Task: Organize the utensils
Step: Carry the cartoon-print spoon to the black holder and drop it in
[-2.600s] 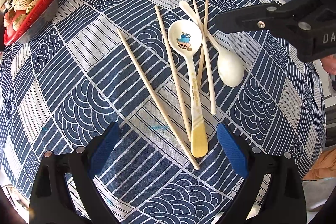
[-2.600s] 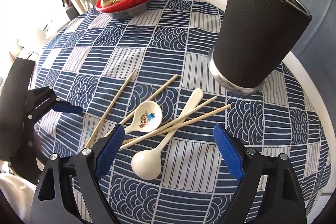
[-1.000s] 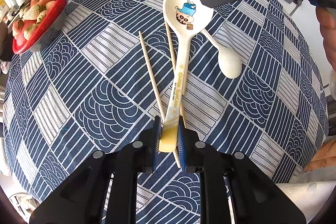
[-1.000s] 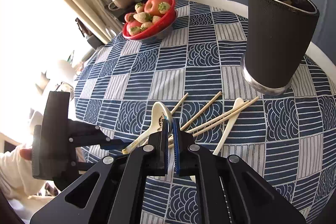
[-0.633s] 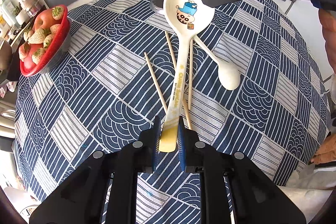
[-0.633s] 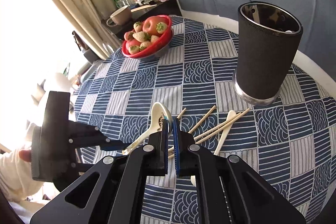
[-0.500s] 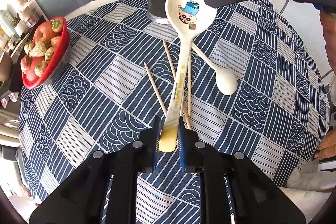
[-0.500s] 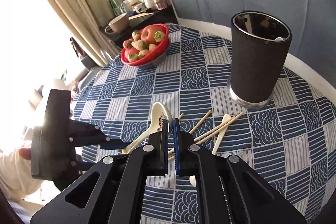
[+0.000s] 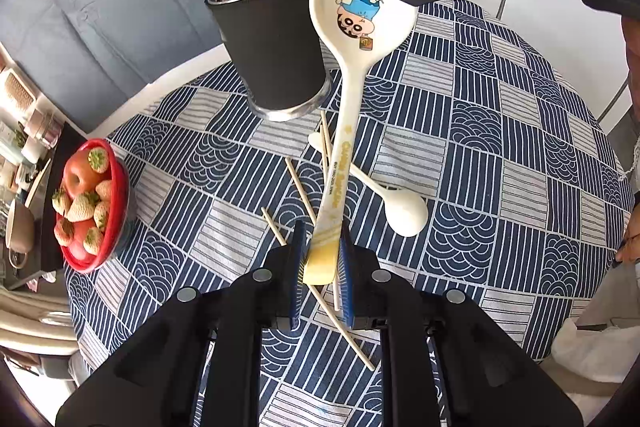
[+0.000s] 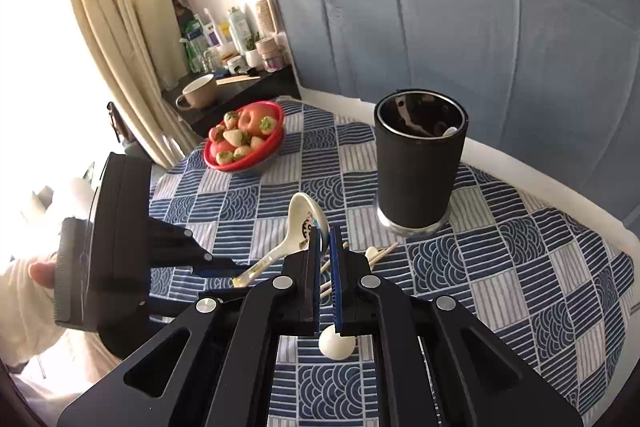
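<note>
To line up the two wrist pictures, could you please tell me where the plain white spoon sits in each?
Left wrist: plain white spoon lies right of centre on the cloth.
Right wrist: its bowl shows low at centre, below the tool.
Shared landmark: black cup.

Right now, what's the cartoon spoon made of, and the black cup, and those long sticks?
The cartoon spoon looks like glossy melamine plastic or ceramic: smooth, shiny, with a printed picture. The black cup seems to be steel inside, as its rim and base gleam, under a matte black sleeve. The long sticks look like pale unpainted wood or bamboo.
</note>
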`<state>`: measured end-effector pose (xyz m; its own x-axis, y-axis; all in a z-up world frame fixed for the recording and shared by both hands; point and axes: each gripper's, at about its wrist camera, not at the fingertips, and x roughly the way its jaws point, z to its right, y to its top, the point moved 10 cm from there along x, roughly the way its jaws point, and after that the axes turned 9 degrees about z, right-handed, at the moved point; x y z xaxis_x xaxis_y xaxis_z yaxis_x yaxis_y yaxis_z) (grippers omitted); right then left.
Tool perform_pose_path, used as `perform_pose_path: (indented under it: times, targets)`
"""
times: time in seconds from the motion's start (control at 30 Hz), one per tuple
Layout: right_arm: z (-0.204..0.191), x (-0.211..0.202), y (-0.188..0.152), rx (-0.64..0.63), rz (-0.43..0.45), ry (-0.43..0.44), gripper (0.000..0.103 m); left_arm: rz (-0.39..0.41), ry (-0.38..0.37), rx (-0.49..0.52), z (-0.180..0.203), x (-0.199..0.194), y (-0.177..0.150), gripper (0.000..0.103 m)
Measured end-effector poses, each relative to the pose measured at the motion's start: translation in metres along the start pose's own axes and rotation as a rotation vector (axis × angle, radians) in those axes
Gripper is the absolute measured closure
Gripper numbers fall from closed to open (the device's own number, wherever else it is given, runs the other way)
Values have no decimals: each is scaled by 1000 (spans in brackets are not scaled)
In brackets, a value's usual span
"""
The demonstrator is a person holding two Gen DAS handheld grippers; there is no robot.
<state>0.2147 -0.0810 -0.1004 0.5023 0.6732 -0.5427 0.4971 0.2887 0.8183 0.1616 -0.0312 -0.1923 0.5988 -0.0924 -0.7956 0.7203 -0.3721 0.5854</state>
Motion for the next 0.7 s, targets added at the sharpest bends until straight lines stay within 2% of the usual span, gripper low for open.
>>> perform_pose_path:
  times: [0.23,0.7]
  targets:
    - [21,-21,21,-2,40,-28,99,28,12,30,2,-2,36,87]
    - [49,-46,81,-22,136,-138,98,136,-36,57,-1,-5,113,87]
